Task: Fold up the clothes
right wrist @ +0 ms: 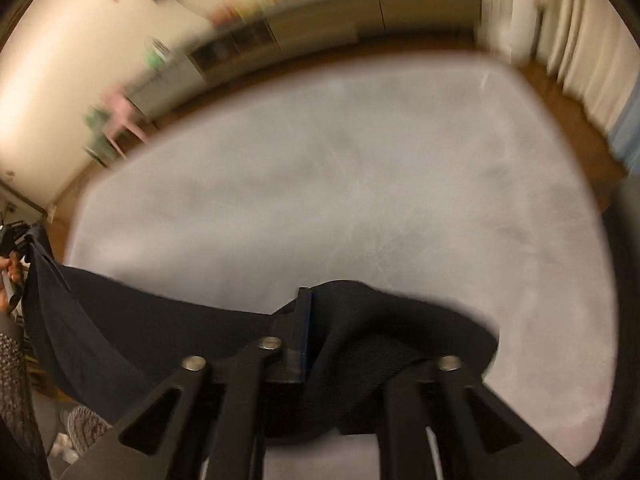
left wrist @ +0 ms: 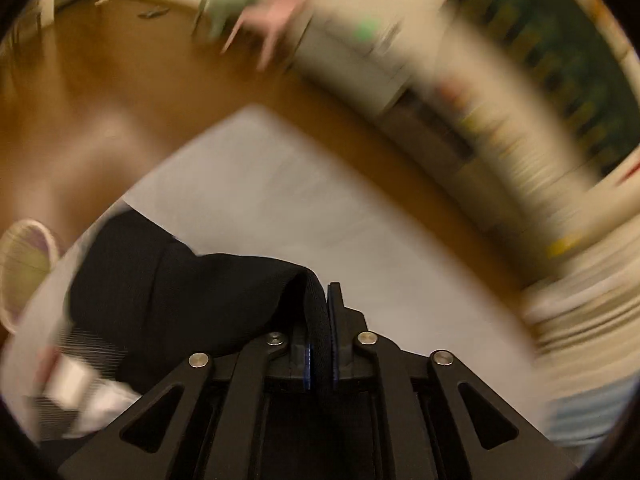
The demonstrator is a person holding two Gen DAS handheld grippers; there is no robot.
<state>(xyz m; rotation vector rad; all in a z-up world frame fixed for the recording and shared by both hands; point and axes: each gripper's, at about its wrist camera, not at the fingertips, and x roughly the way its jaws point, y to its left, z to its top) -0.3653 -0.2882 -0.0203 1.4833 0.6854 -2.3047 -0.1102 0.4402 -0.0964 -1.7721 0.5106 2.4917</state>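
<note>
Black knit garment (left wrist: 168, 300) hangs over the pale grey surface (left wrist: 280, 208), pinched by the left gripper (left wrist: 320, 344); the right gripper (right wrist: 340, 336) clamps bunched fabric.

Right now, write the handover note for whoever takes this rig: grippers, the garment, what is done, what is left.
Left gripper: shut on an edge of the black garment.
Right gripper: a thick bunch of the same garment fills its jaws; only one finger shows.
Garment: strung between the two grippers above the grey table, sagging in the middle.
Done: picked up at both ends.
Left: lay it flat on the table, then fold.
</note>
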